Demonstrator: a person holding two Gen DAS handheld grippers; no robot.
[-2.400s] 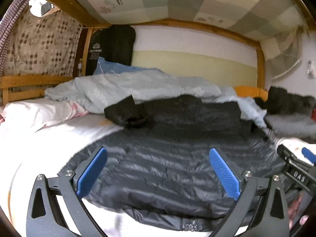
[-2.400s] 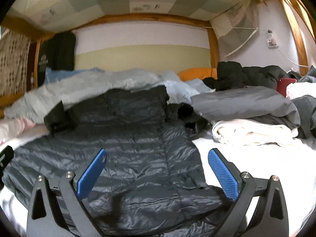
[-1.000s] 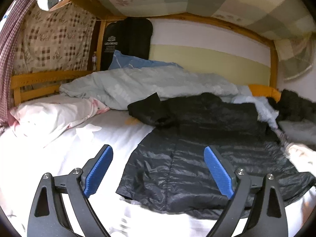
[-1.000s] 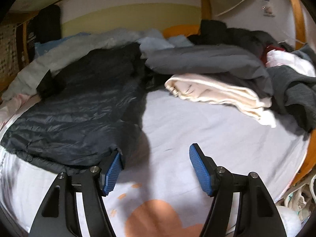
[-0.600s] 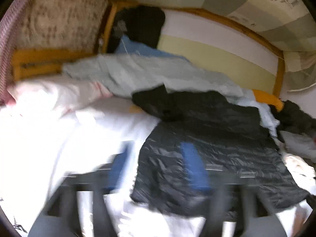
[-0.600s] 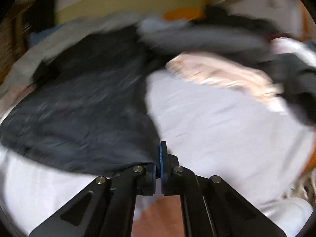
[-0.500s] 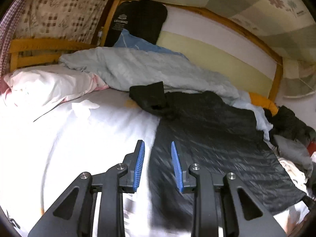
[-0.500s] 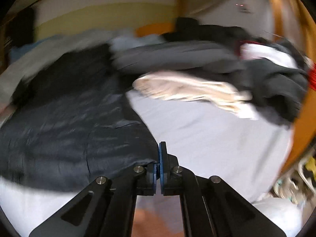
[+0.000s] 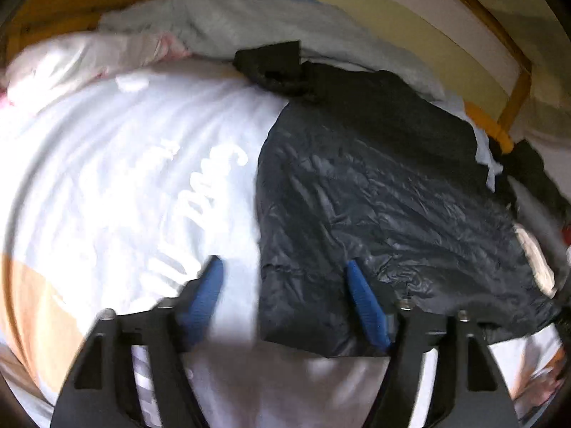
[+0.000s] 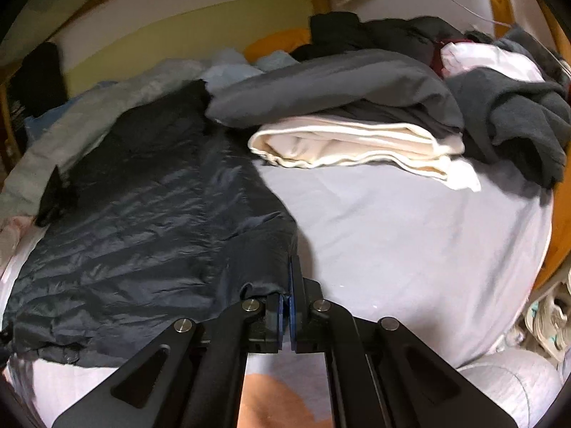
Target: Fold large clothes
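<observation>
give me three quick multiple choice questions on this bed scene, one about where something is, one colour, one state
1. Where does the folded cream cloth lie?
A. under the grey garment
B. on top of the dark puffer jacket
C. on the floor

2. What colour are the pads of the left tool?
A. red
B. blue
C. green

3. How is the right tool?
A. wide open over bare sheet
B. out of view
C. shut on the jacket's corner

Answers:
1 A, the grey garment rests over the cream folds.
2 B, both pads show blue.
3 C, the pads meet with the jacket's hem pinched at them.
</observation>
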